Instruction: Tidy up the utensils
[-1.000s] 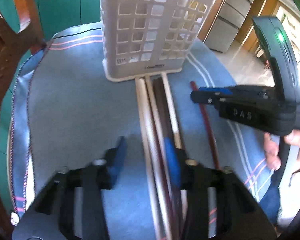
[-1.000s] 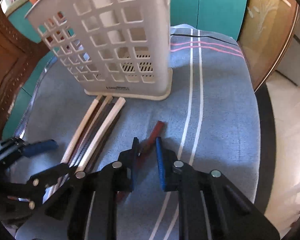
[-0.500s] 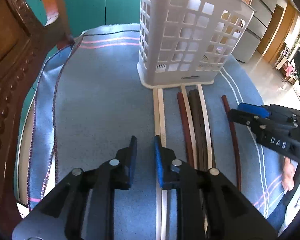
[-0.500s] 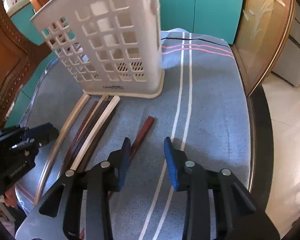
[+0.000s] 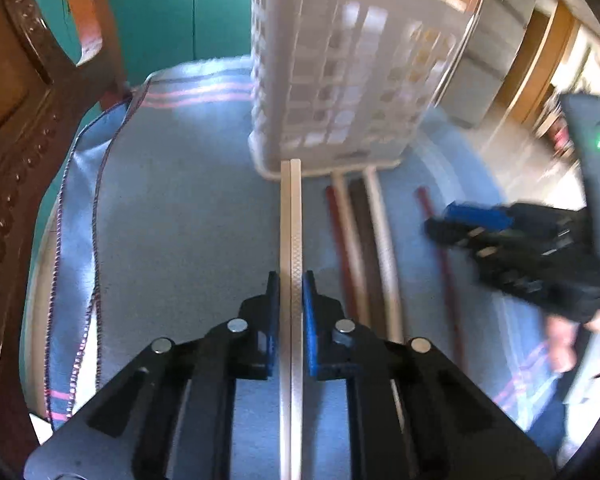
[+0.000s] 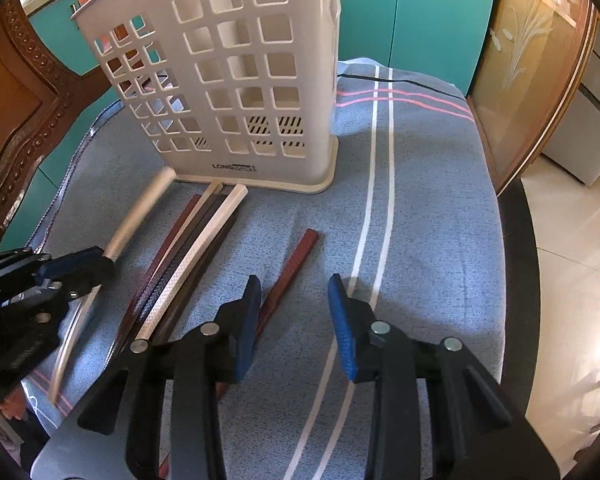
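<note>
— Looking down the left gripper (image 5: 291,300), what do its blue fingers (image 5: 311,312) have?

— A pair of cream chopsticks (image 5: 291,232), square in section, one face cross-hatched. The jaws are closing, both pads pressed on the pair's sides. The far tips reach the foot of the utensil basket (image 5: 340,80).

— And that basket?

— One, off-white plastic, tall, walls pierced with a grid of square holes, slotted at the bottom, a flared base. It stands upright on the blue woven cloth (image 6: 428,208) covering the table; the cloth is nubbly, with two white stripes and pink lines near its far end.

— How many sticks lie loose?

— In the right wrist view, a tight bundle (image 6: 188,248) beside the basket's base: reddish-brown, cream and dark brown ones. I count about five, though they overlap, so I can't be sure. One red-brown chopstick (image 6: 292,264) lies apart, slanting on the cloth.

— The right gripper (image 6: 294,316)?

— Released, fingers spread with only cloth between them; the lone red-brown stick passes just beside its left finger (image 6: 247,320).

— Anything else?

— A carved dark wooden chair (image 6: 16,92) with beaded trim and teal cabinet doors (image 6: 412,12) behind.
</note>
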`<action>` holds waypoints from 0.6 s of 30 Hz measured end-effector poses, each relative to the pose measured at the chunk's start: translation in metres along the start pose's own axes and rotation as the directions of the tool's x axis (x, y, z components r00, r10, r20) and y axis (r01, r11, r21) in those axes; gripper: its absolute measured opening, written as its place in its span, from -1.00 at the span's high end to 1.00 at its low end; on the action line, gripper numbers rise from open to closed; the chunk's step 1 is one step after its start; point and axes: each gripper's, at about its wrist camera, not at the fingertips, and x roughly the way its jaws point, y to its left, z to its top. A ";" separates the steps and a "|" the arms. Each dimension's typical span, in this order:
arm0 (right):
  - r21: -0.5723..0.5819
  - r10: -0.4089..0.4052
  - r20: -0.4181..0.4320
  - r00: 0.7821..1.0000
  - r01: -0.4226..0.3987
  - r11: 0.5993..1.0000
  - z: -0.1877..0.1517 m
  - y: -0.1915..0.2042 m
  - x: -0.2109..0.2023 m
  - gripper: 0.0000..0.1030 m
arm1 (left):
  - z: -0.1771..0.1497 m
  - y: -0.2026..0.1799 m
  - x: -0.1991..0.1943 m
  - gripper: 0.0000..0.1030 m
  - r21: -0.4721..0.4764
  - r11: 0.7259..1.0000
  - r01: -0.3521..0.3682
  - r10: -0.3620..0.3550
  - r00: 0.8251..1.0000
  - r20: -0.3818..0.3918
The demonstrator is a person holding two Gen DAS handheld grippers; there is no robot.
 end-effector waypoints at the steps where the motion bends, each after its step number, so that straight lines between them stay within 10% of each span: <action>1: -0.001 -0.001 0.000 1.000 0.001 1.000 -0.001 0.000 0.000 0.32 | 0.000 -0.001 -0.002 0.76 0.001 1.000 0.007 -0.007 1.000 0.011; 9: -0.008 -0.005 -0.001 1.000 0.005 1.000 -0.002 0.004 0.002 0.28 | -0.005 0.007 -0.026 0.55 -0.023 0.999 0.037 -0.035 0.995 0.092; 18: -0.016 -0.015 -0.007 1.000 0.015 1.000 -0.001 0.006 0.003 0.27 | -0.014 0.001 0.001 0.49 0.036 0.996 -0.077 0.078 0.996 -0.039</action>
